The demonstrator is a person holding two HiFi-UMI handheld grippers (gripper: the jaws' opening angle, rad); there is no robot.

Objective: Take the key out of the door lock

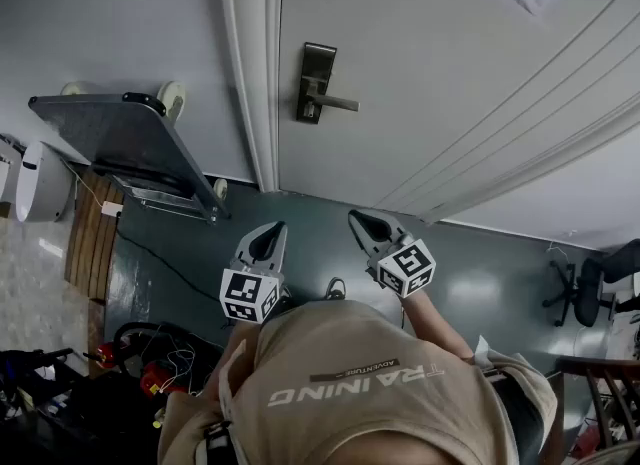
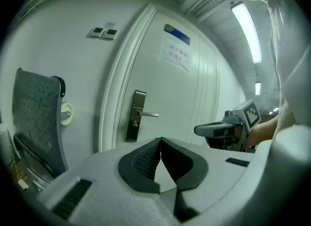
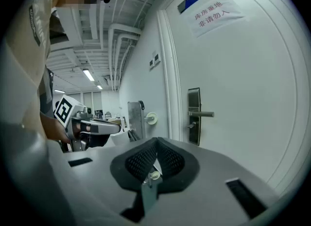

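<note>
The key [image 3: 192, 125] shows only as a small stub sticking out of the lock plate [image 1: 315, 83], just under the lever handle [image 1: 338, 104]; it is too small to make out further. The plate sits near the edge of a closed white door [image 1: 450, 73] that carries a paper notice [image 3: 214, 13] higher up.

Both tools are held well short of the door, side by side. The left tool [image 1: 269, 234] has its jaws pressed together at the tips with nothing between them (its own view shows only a bare gap lower down). The right tool [image 1: 364, 224] is likewise pressed together and carries nothing.

A folded platform cart [image 1: 130, 143] leans against the wall [image 1: 130, 23] beside the door frame, on the left tool's side.
</note>
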